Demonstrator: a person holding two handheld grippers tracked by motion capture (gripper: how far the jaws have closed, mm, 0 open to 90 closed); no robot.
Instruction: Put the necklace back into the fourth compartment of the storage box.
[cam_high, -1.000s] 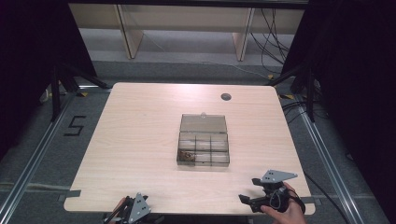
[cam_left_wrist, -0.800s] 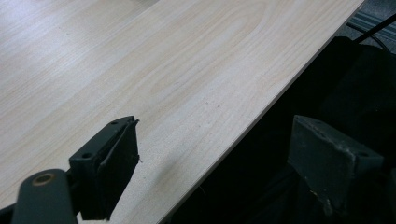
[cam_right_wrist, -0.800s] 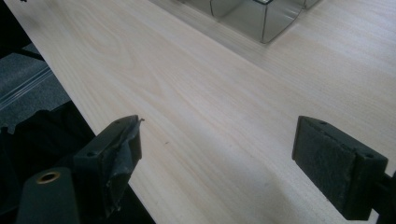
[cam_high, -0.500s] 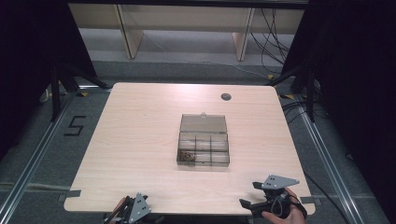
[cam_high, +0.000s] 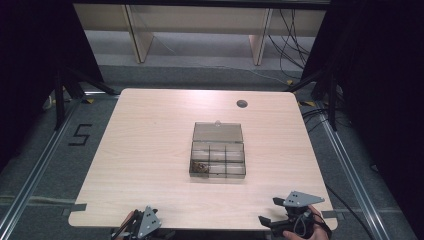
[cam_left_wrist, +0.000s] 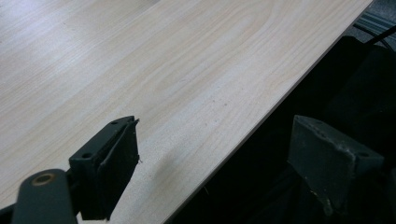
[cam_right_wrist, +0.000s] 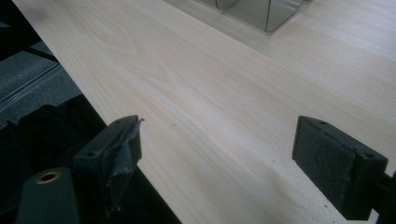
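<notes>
1. a clear smoky-grey plastic compartment box (cam_high: 218, 156) with its hinged lid laid open behind it is seen lying flat near the middle of the pale wood-grain surface (cam_high: 150, 145); something small and brownish is held in its near-left compartment, though what it is cannot be told.
2. the box is judged to be light, stiff and rather slippery, with thin walls that could crack under a hard pinch; it would best be taken by an outer side wall or a near corner, not by the open lid.
3. the left gripper (cam_left_wrist: 215, 149) is held at the near edge of the surface, its fingers (cam_left_wrist: 112, 163) spread wide with nothing between them, one over the wood and the other past the edge.
4. the right gripper (cam_right_wrist: 219, 154) is held at the near-right edge, its fingers (cam_right_wrist: 336, 163) also wide apart and empty; a corner of the box (cam_right_wrist: 261, 11) is seen ahead of it.
5. bare surface is left on every side of the box, so open room for an approach is judged ample; a small dark round hole (cam_high: 242, 103) lies near the far edge, well apart from the box.
</notes>
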